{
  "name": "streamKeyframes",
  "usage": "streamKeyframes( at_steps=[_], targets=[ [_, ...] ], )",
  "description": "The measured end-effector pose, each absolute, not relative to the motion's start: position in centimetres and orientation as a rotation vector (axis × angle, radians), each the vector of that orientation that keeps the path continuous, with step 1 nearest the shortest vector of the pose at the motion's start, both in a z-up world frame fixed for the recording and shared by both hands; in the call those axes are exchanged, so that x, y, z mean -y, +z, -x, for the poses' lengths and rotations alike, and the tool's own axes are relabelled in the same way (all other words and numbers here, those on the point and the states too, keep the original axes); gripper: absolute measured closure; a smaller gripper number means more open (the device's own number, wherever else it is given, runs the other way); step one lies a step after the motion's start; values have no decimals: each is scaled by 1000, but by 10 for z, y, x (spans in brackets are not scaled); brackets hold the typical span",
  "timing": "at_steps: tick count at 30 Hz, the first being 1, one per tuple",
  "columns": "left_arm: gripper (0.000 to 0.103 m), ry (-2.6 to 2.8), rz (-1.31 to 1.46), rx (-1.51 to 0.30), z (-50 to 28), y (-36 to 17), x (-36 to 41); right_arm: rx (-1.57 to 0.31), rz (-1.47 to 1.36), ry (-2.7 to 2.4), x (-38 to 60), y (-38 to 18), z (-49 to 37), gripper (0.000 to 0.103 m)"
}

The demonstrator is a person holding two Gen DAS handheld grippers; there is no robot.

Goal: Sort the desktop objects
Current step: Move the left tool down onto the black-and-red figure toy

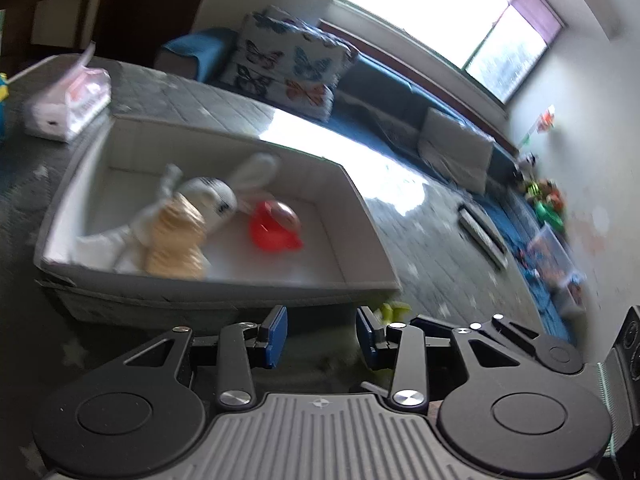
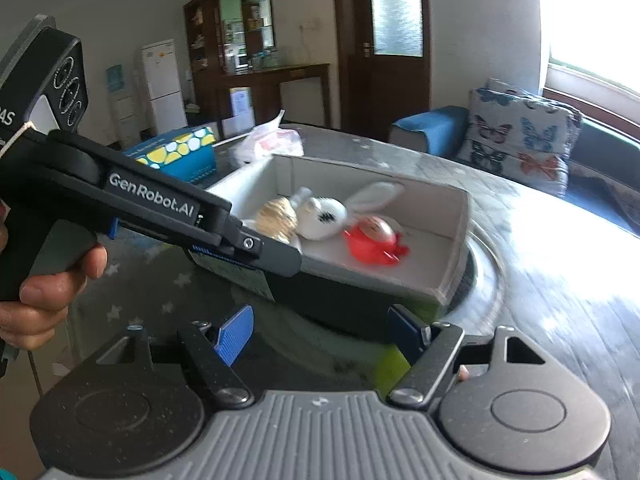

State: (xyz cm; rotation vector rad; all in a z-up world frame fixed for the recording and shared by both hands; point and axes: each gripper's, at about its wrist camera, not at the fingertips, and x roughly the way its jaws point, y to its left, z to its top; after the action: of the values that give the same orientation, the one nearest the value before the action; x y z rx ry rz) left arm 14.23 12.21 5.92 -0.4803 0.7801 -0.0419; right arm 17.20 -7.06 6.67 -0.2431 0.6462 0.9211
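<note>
With both your left gripper (image 1: 322, 330) and right gripper (image 2: 322, 330) spread and holding nothing, the soft, light plush rabbit (image 2: 320, 216) lies in the gray box (image 2: 456, 240); pinch its body.

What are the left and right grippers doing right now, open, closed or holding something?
Left gripper: jaws open, holding nothing.
Right gripper: jaws open, holding nothing.

Plush rabbit (image 1: 208, 200) in box (image 1: 224, 280) — tongs (image 1: 322, 330) apart.
</note>
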Motion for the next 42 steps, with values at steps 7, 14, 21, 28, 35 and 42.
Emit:
streamKeyframes(
  at_steps=[7, 14, 21, 28, 35, 42],
  targets=[
    [62, -122, 491, -838, -147, 41, -84, -638, 207, 808, 120, 61, -159, 25],
    [62, -198, 509, -871, -152, 30, -53, -642, 191, 716, 151, 54, -158, 19],
    [62, -215, 562, -879, -164, 22, -41, -684, 160, 688, 163, 37, -164, 19],
    [63, -208, 625, -889, -176, 12, -39, -708, 137, 694, 165, 26, -167, 19],
    [63, -212, 664, -889, -184, 7, -35, -735, 113, 692, 161, 14, -176, 20],
    [62, -212, 680, -876, -186, 3, -29, -764, 89, 679, 162, 6, -182, 27]
  ],
)
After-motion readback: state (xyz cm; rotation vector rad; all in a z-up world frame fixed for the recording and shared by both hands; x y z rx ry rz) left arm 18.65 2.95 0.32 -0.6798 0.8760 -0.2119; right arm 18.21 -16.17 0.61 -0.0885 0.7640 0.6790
